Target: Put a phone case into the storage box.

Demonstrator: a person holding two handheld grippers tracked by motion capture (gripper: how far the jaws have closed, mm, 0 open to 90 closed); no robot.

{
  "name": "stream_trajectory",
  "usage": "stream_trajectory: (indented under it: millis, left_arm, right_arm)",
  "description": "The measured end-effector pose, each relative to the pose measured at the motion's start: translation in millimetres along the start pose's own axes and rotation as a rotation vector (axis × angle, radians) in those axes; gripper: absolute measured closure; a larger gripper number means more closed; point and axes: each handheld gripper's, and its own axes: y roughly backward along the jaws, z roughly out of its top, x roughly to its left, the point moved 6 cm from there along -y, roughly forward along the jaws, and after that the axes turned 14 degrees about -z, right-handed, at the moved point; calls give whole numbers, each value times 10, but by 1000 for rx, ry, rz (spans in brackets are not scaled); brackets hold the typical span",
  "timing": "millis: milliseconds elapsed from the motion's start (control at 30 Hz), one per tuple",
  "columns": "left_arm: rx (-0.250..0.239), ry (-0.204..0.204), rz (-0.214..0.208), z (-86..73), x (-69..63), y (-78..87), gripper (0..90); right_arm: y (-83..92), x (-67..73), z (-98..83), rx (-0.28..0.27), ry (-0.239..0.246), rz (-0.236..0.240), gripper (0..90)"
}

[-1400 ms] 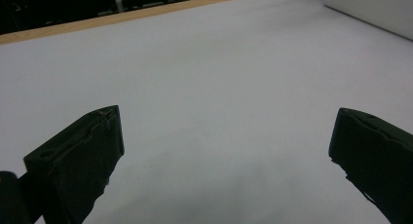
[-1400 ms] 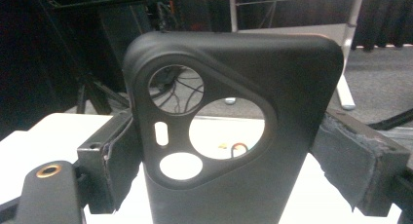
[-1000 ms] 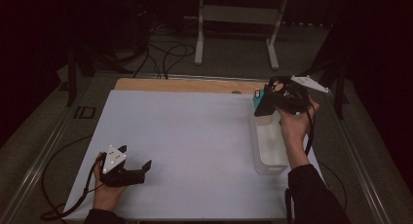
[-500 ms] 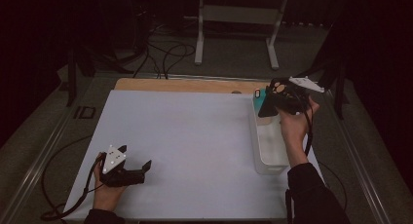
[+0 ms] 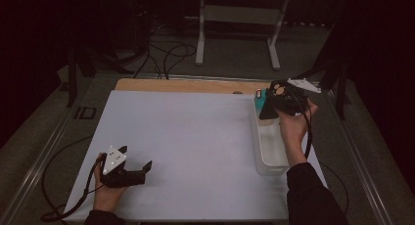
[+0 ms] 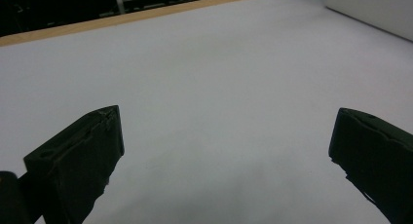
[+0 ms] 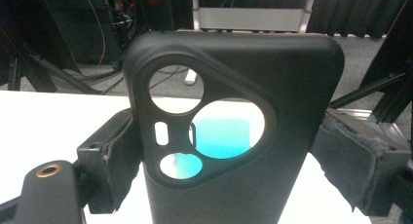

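- The black phone case (image 7: 234, 131) runs off the right gripper view's bottom edge
- It hides most of a teal case (image 7: 221, 138) behind it, glimpsed through its cutouts

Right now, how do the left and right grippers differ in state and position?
The left gripper has its jaws wide apart with nothing between them, while the right gripper is shut on a black phone case. The left gripper sits low on the white table at its near left; the right gripper is at the far right, above the white bin. Each is held in one hand and trails a cable.
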Motion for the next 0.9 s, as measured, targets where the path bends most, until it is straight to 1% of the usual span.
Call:
stream_trajectory:
  millis: [167, 267, 500, 900]
  left_arm:
    - [-4, 3, -1, 4, 0, -3, 0]
    - [-5, 4, 1, 6, 6, -7, 0]
    - [-7, 7, -2, 9, 8, -11, 0]
    - [-11, 8, -8, 11, 12, -19, 0]
  right_arm:
    - [-34, 8, -44, 11, 5, -2, 150]
    - [-54, 7, -71, 20, -3, -4, 150]
    - [-103, 9, -133, 33, 6, -8, 150]
    - [-228, 70, -256, 75, 22, -24, 149]
